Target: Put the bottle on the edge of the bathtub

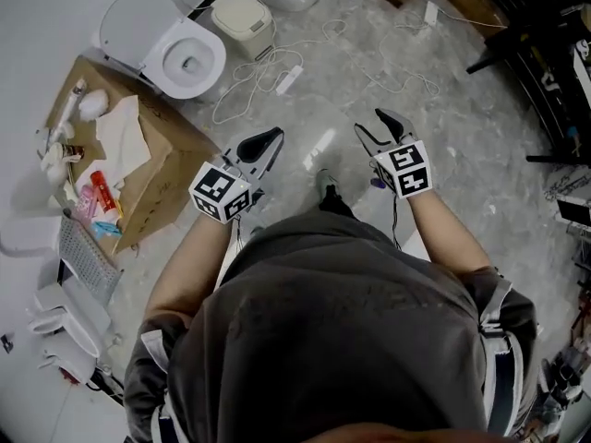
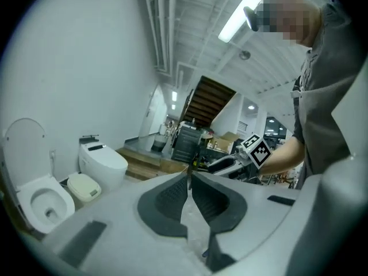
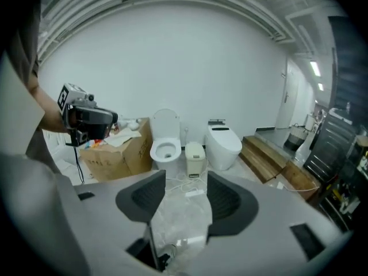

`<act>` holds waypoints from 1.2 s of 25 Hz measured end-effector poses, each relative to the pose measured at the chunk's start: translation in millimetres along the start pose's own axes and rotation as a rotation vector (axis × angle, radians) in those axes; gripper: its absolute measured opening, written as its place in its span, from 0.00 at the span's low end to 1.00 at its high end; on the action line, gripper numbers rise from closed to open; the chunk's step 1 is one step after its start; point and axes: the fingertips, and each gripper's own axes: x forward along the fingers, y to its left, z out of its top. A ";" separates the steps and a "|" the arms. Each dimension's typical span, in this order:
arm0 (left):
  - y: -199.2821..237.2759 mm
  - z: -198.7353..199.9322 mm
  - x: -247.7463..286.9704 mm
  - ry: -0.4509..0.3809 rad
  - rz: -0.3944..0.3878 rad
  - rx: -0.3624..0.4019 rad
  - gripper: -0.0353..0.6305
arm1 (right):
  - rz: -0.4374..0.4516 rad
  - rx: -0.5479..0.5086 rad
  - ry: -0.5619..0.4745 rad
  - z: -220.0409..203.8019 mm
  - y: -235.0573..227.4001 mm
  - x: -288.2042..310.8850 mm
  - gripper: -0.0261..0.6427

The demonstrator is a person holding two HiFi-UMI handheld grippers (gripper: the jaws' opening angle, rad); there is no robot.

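I hold both grippers out in front of me over the marble floor, and neither has anything in it. The left gripper (image 1: 274,137) (image 2: 188,175) has its jaws closed tip to tip on nothing. The right gripper (image 1: 379,124) (image 3: 186,177) stands open, and only floor shows between its pads. Several toiletries, among them a red tube (image 1: 103,192), lie on a cardboard box (image 1: 157,160) to my left. I cannot tell which of them is the bottle. No bathtub is plainly visible.
A white toilet (image 1: 185,58) with its lid up stands past the box, with a small cream bin (image 1: 243,17) and a second toilet (image 3: 224,145) beside it. A white cable with a power strip (image 1: 288,78) lies on the floor ahead. Wooden steps (image 3: 270,154) and a dark stand (image 1: 536,53) are to the right.
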 end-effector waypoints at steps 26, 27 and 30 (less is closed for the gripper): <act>-130.5 109.4 -20.3 -0.105 -0.183 0.149 0.07 | -0.142 0.146 -0.383 24.7 -3.1 -216.4 0.03; -132.2 108.9 -20.5 -0.104 -0.186 0.152 0.07 | -0.142 0.156 -0.381 22.8 -3.1 -215.6 0.03; -134.0 106.8 -21.1 -0.105 -0.190 0.145 0.07 | -0.140 0.160 -0.378 22.0 0.0 -213.6 0.03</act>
